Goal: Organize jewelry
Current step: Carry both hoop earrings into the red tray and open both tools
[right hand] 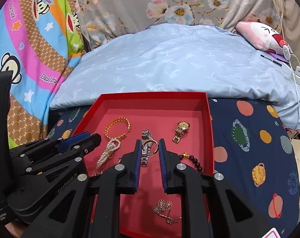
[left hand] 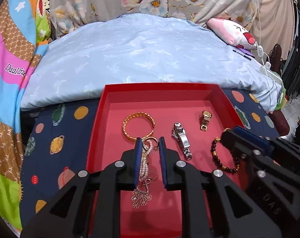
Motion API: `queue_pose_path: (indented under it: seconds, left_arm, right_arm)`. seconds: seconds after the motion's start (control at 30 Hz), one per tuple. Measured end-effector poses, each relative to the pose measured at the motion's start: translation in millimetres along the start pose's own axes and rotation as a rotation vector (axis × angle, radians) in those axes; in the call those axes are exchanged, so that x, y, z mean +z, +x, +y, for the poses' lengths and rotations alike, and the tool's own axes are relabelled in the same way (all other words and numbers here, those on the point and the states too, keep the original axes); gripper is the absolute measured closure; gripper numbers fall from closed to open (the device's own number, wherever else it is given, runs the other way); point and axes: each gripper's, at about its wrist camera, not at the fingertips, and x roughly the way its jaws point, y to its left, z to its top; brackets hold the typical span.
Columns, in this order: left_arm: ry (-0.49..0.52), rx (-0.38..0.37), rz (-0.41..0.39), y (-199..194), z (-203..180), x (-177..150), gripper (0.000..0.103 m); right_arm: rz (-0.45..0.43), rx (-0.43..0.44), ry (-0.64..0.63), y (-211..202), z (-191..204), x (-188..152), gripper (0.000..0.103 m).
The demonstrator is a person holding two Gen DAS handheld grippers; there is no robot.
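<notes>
- The red tray (left hand: 222, 97) sits on a bed's planet-print sheet (right hand: 249, 138), holding a gold bangle (left hand: 138, 126), silver watch (left hand: 181, 140), gold watch (left hand: 205, 120), pearl piece (right hand: 108, 153) and bead bracelet (left hand: 225, 154).
- Left hand-held gripper (left hand: 150, 144) hovers above the pearls, jaws narrowly apart, gripping nothing.
- Right hand-held gripper (right hand: 150, 146) likewise empty, above the silver watch.
</notes>
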Motion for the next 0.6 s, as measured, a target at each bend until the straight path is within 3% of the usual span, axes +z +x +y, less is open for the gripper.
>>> queue_pose_path:
  seconds: [0.6]
  left_arm:
    - [0.002, -0.001, 0.041, 19, -6, -6, 0.086]
  right_arm:
    - [0.025, -0.004, -0.001, 18, -2, -4, 0.087]
